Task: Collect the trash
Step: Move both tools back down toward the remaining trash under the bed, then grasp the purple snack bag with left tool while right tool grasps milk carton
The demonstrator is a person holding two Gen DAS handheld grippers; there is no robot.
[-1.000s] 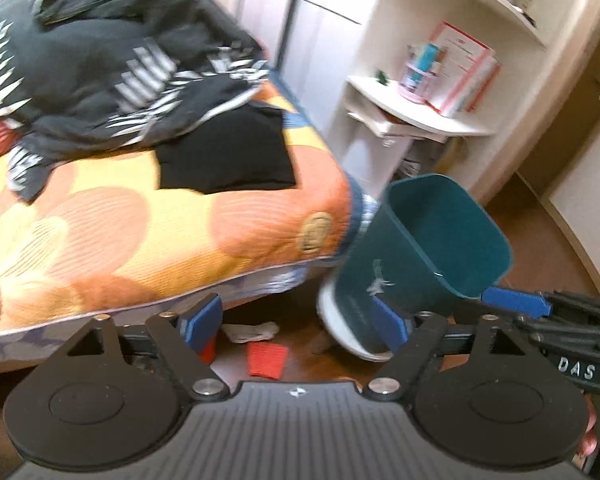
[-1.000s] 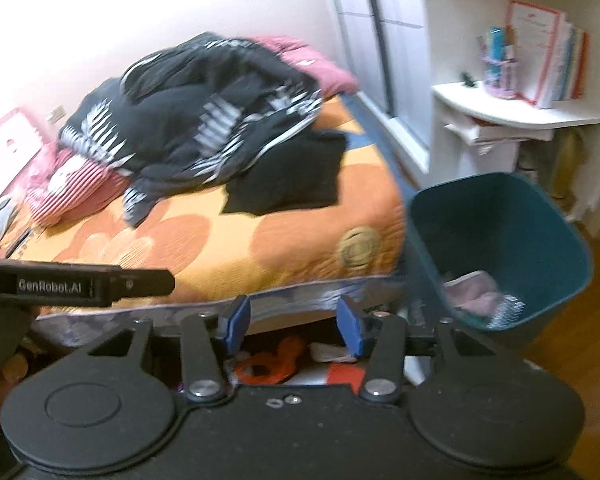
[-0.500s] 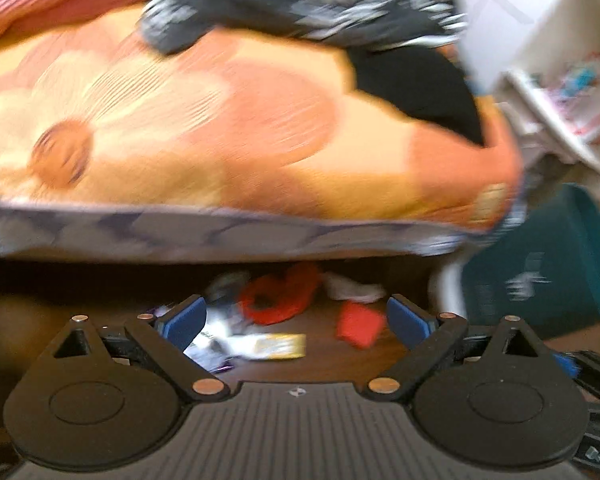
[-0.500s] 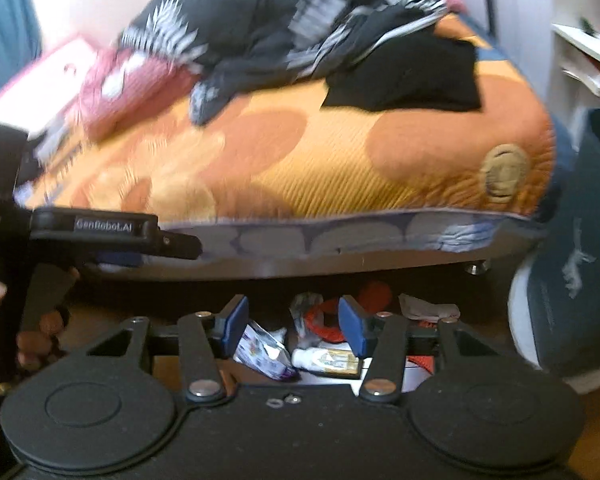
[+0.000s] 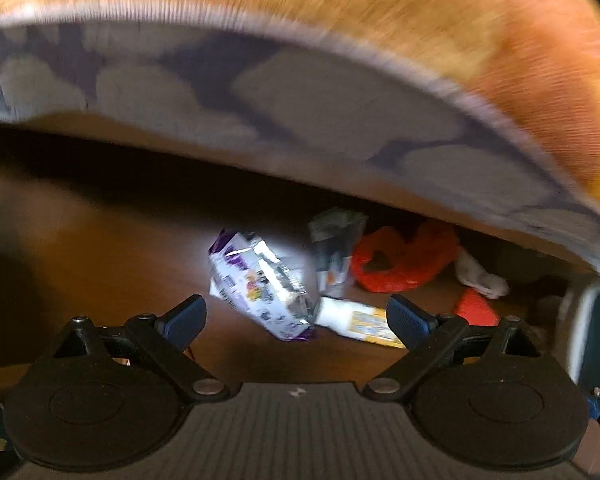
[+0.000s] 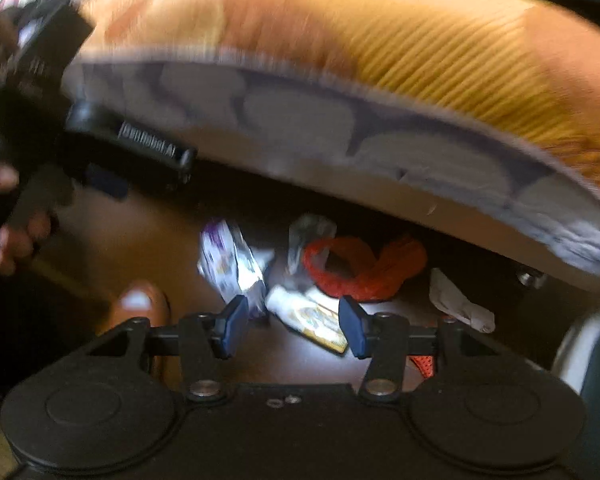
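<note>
Trash lies on the brown floor under the bed edge: a purple-and-white foil snack bag (image 5: 260,288) (image 6: 230,268), a yellow-and-white wrapper (image 5: 360,322) (image 6: 312,318), a grey pouch (image 5: 336,252) (image 6: 310,236), an orange-red net bag (image 5: 404,260) (image 6: 364,266), a white crumpled paper (image 5: 480,276) (image 6: 458,302) and a red piece (image 5: 474,308). My left gripper (image 5: 296,318) hangs wide open above the snack bag, nothing between its pads. My right gripper (image 6: 292,328) stands open over the yellow wrapper, holding nothing.
The bed (image 5: 340,92) with its orange quilt and grey-blue skirt overhangs the trash. A teal bin (image 5: 596,332) (image 6: 592,364) stands at the right edge. In the right wrist view the left gripper's body and a hand (image 6: 16,240) fill the left side; a shoe tip (image 6: 140,304) is near.
Both grippers dropped from above the bed down toward the floor; the trash under the bed looms larger and nearer. The left jaws spread wider than a second ago.
</note>
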